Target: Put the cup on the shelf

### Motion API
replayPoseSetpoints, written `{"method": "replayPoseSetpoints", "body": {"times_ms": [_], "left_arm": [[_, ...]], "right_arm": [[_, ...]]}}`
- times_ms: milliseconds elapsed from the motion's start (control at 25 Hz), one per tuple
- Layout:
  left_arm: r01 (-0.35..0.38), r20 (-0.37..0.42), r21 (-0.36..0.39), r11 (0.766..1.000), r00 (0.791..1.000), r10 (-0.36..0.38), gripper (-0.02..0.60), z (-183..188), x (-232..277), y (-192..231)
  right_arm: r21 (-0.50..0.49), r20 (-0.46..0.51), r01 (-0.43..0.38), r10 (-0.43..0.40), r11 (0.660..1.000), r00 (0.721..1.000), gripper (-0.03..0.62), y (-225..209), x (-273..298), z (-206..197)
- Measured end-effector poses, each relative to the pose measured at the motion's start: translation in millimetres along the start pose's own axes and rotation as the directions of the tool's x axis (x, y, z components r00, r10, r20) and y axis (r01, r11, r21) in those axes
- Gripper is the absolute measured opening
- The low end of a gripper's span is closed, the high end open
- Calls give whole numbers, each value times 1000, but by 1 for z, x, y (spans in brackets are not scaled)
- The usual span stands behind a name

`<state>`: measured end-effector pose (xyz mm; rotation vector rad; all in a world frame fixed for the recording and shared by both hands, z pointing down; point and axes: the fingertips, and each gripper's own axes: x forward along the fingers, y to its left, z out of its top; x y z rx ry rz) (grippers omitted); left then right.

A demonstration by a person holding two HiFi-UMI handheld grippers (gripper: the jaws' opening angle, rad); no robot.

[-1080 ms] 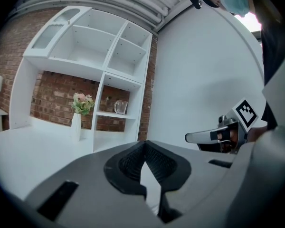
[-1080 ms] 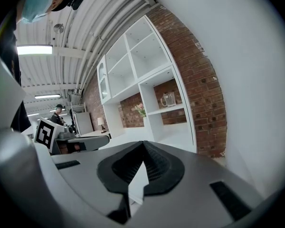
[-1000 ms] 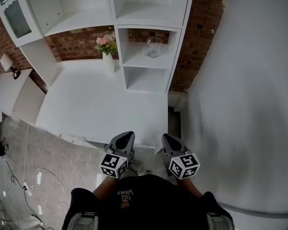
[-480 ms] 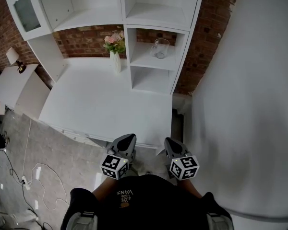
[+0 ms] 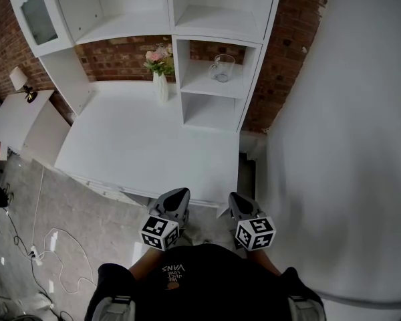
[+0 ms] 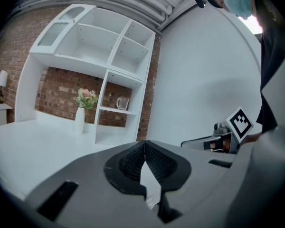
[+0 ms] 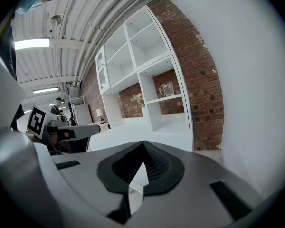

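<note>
Brick wall (image 5: 113, 57) behind a white desk (image 5: 140, 139) with a white shelf (image 5: 217, 87) unit on its back edge.

Head view: the glass cup (image 5: 222, 67) stands upright on the shelf, in the open compartment just right of the vase (image 5: 162, 87) of flowers. Left gripper (image 5: 176, 196) and right gripper (image 5: 237, 199) are held low by the person's body, past the desk's front edge and well apart from the vase.

Left gripper view: jaws pressed together, nothing between them. Cup (image 6: 122, 102) is far off, right of the vase, and nothing touches it.

Right gripper view: jaws also together and empty. Cup (image 7: 166, 88) is in the same compartment beside the vase.

Judgement: the placing looks done, so what is left is standing clear. To do that well:
- Keep both tools low and away from the desk edge.
- Make no reach back toward the vase side.
- Check that the cup sits fully on the board rather than at its lip. From here it looks well in, though the exact margin is too small to tell.
</note>
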<state>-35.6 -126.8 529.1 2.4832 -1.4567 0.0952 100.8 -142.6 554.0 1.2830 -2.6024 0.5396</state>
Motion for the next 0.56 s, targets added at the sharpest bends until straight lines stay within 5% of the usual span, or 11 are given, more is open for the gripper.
{"method": "replayPoseSetpoints", "body": {"times_ms": [560], "left_arm": [[-28, -9, -33, 999, 1000, 28, 9, -6, 4, 9]], "right_arm": [[7, 12, 10, -10, 1000, 1000, -2, -7, 4, 3]]}}
